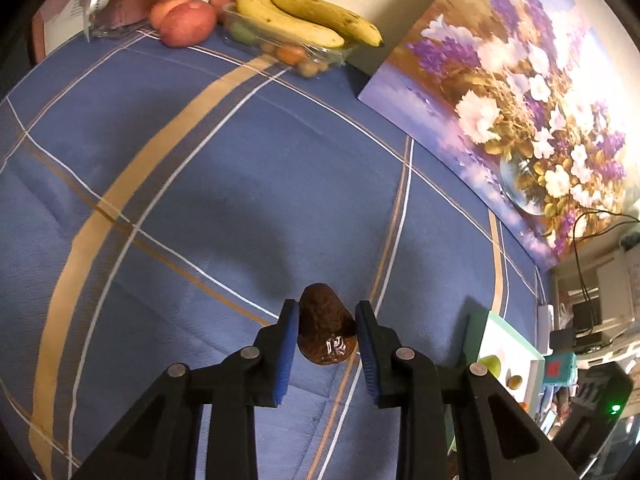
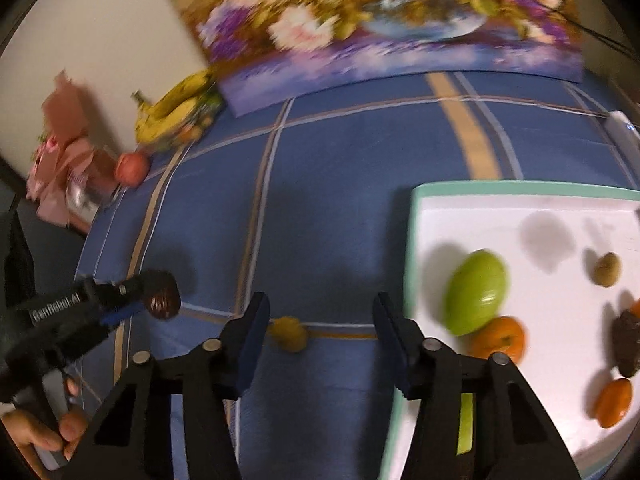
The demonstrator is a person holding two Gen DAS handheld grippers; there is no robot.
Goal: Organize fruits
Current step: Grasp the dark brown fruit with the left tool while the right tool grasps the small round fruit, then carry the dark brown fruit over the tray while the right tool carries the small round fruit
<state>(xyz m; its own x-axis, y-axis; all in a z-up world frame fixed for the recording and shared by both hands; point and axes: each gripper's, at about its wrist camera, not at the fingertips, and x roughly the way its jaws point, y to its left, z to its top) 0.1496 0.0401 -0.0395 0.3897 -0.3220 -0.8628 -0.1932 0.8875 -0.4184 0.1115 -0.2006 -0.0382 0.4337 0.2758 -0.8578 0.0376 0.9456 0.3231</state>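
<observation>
My left gripper [image 1: 327, 318] is shut on a dark brown avocado [image 1: 325, 326] and holds it above the blue plaid cloth [image 1: 208, 184]. The right wrist view shows that gripper [image 2: 138, 300] with the avocado [image 2: 162, 294] at the left. My right gripper [image 2: 320, 312] is open and empty, above a small yellow fruit [image 2: 289, 333] that lies on the cloth. A white tray with a teal rim [image 2: 416, 216] at the right holds a green mango [image 2: 476, 297], oranges [image 2: 498, 338], a kiwi [image 2: 607, 269] and a dark fruit [image 2: 628, 340].
Bananas [image 1: 304, 12] lie on a clear plastic box of small fruits [image 1: 288, 50] at the far edge, with red apples [image 1: 186, 20] beside them. A flower painting [image 1: 520, 92] leans on the wall. Pink wrapped items [image 2: 64, 168] stand at the far left.
</observation>
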